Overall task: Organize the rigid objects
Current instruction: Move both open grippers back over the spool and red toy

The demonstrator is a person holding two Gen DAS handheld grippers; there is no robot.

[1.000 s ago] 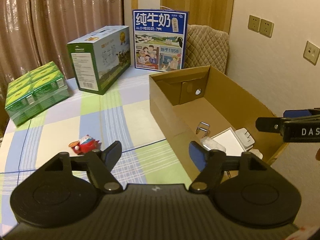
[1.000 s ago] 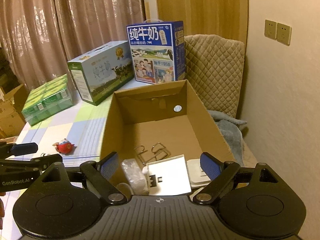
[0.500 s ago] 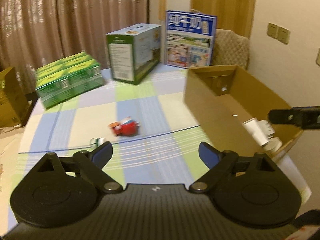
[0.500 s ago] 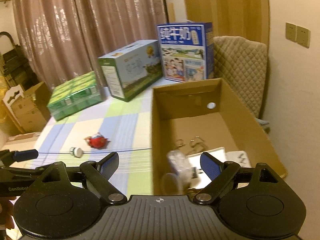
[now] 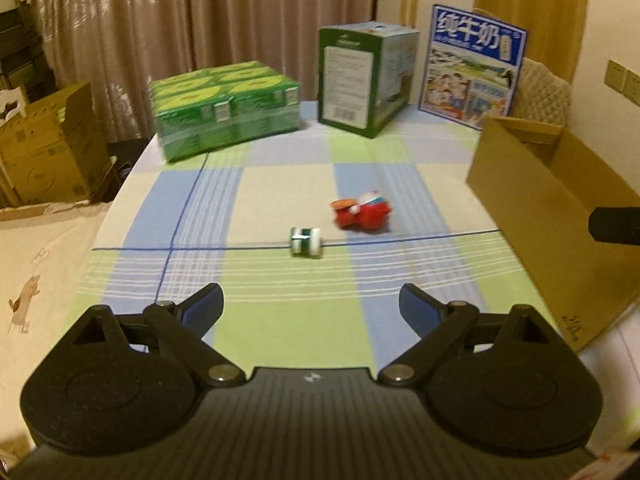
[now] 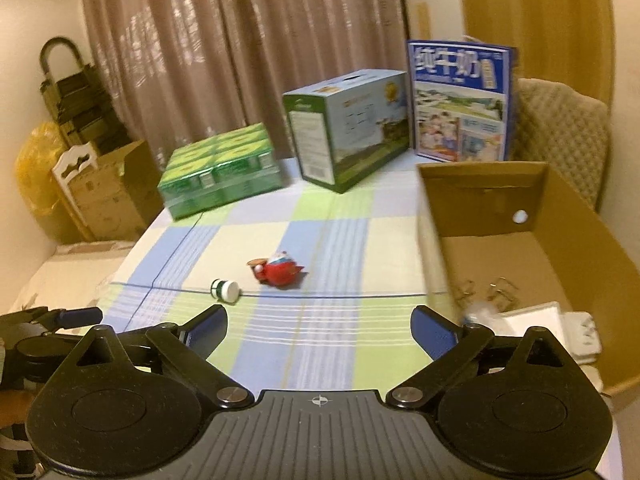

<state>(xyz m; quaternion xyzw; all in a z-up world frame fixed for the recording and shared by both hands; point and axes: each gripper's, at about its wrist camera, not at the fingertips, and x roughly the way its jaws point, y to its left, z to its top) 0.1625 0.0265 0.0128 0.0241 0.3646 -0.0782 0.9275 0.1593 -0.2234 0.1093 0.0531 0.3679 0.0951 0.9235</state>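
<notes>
A red toy figure (image 5: 362, 214) (image 6: 278, 272) lies on the checked tablecloth, with a small green-and-white roll (image 5: 306, 242) (image 6: 225, 290) just left of it. My left gripper (image 5: 310, 294) hovers short of both, open and holding nothing. My right gripper (image 6: 319, 314) also points at the cloth near them; its jaws are opening with nothing between them. An open cardboard box (image 5: 532, 200) (image 6: 500, 196) stands to the right, holding metal clips (image 6: 500, 286) and white flat pieces (image 6: 536, 320). A right finger (image 5: 616, 224) shows at the left wrist view's right edge.
Along the back of the table stand a green drink pack (image 5: 228, 112), a green-and-white carton (image 5: 366, 80) and a blue milk carton (image 5: 474, 72). Brown boxes (image 5: 44, 148) sit beyond the table's left edge. A quilted chair (image 6: 560, 128) is behind the box.
Both views have swung left, from over the cardboard box to the tablecloth. Both grippers' jaws have spread wider. The green-and-white roll has come into view beside the red toy.
</notes>
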